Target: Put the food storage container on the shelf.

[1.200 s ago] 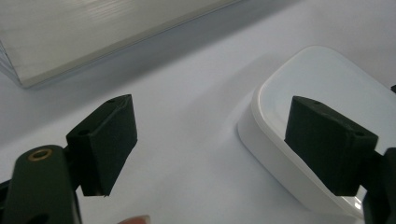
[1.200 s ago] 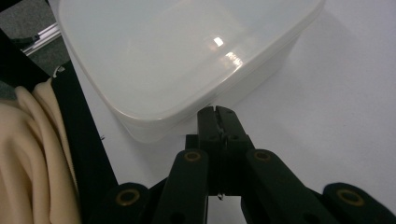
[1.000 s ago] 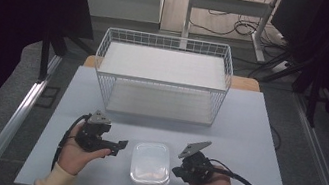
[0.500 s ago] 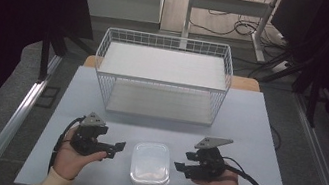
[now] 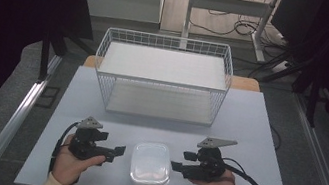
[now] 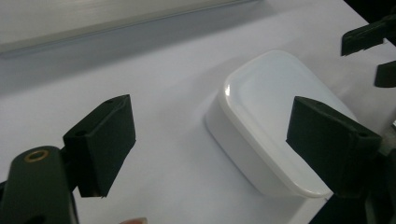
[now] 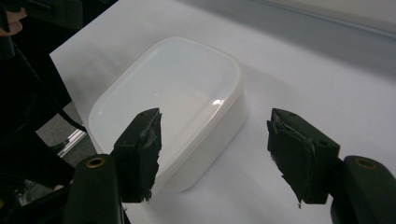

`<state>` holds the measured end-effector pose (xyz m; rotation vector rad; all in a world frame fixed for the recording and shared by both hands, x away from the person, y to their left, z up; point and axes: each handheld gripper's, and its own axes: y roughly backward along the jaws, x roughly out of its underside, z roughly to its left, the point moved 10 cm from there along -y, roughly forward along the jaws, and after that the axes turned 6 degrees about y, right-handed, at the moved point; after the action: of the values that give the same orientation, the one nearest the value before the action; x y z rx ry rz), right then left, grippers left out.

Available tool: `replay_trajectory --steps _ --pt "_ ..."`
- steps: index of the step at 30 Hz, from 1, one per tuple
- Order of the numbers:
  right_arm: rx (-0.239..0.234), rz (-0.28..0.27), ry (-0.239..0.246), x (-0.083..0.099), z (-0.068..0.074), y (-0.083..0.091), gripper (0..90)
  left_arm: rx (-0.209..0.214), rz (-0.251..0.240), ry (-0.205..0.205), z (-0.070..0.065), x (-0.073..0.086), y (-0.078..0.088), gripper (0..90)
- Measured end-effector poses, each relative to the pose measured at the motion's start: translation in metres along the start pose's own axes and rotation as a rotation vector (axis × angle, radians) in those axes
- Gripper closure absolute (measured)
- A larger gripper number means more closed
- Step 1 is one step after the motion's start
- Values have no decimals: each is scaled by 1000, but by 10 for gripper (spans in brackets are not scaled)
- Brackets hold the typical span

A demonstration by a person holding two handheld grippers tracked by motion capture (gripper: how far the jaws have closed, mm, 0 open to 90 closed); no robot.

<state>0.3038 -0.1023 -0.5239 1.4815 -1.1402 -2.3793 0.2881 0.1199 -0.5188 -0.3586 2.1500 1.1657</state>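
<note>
- Right claw [image 5: 178,160] has swung since a sec ago: it now aims at the white lidded box [image 5: 151,163], jaws apart, nothing held
- Left claw [image 5: 117,153] jaws apart too, empty
- Box sits on tabletop [image 5: 249,122] btwn both claws, near front edge, long axis running front-to-back
- Both about equally near

Bare table [image 5: 257,133] mid-frame; wire basket [image 5: 162,79] blocks upper centre; white container [image 5: 151,164] sits between both grippers, lower centre.

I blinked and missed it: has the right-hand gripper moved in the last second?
Yes. The right gripper has lifted away from the box towards the basket, jaws open.
</note>
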Motion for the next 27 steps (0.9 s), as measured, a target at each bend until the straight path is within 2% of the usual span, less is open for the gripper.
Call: replay_trajectory --steps 4,6,10,14,17,19,21,22,23,24,25,27 --pt "-15 10 -12 2 3 -4 353 36 14 30 -7 4 -2 143" --pt "-37 6 -25 2 7 -5 361 58 25 44 -11 7 -5 138" --pt "-56 9 -30 2 12 -10 370 72 32 35 -18 12 -9 176" --pt "-62 13 -45 4 12 -14 375 89 40 52 -21 15 -13 187" --pt "-58 15 -64 5 11 -19 383 126 60 101 -23 21 -22 206" --pt "-55 19 -72 6 10 -21 386 134 64 115 -23 23 -25 216" --pt "-45 31 -92 9 7 -26 396 177 79 162 -23 26 -32 257" --pt "-49 33 -99 9 7 -28 399 177 79 162 -23 26 -32 281" --pt "-51 34 -107 10 7 -29 403 212 86 190 -24 28 -36 303" --pt "-52 34 -115 10 6 -31 407 212 86 190 -24 28 -36 316" --pt "-56 33 -126 10 6 -33 412 236 89 218 -24 29 -39 328" --pt "-62 33 -147 10 4 -35 425 254 93 239 -24 30 -41 349"
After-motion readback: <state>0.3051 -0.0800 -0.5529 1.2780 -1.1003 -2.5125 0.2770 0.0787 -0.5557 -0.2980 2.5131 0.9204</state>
